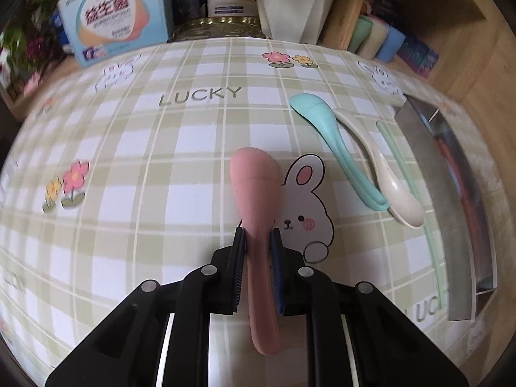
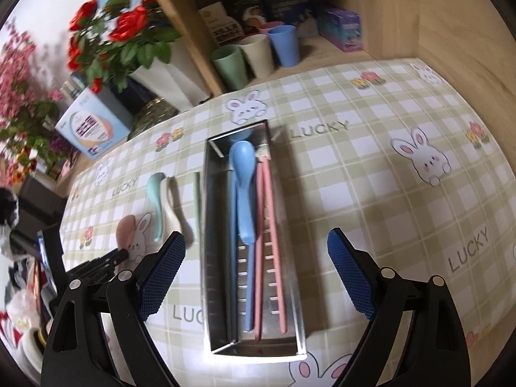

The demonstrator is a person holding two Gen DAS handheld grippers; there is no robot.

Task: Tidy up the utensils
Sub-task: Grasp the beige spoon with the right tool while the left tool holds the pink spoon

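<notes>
Pink spoon (image 1: 254,225): your left hand-held gripper (image 1: 258,242) is clamping its handle between both pads, bowl pointing far, handle end running back under the jaws, above the checked cloth on the bench (image 1: 145,161). Just right of it, a teal spoon (image 1: 335,148) and a cream spoon (image 1: 383,174) are lying side by side and touching, with a pale green chopstick (image 1: 432,248) beside them, near the metal tray (image 1: 429,161). Your right hand-held gripper (image 2: 256,274) is hovering over that tray (image 2: 213,225) with its jaws standing wide and nothing between them. Inside the tray, a blue spoon (image 2: 243,187) is resting next to pink chopsticks (image 2: 271,225); a dark blue stick is lying along its left side.
</notes>
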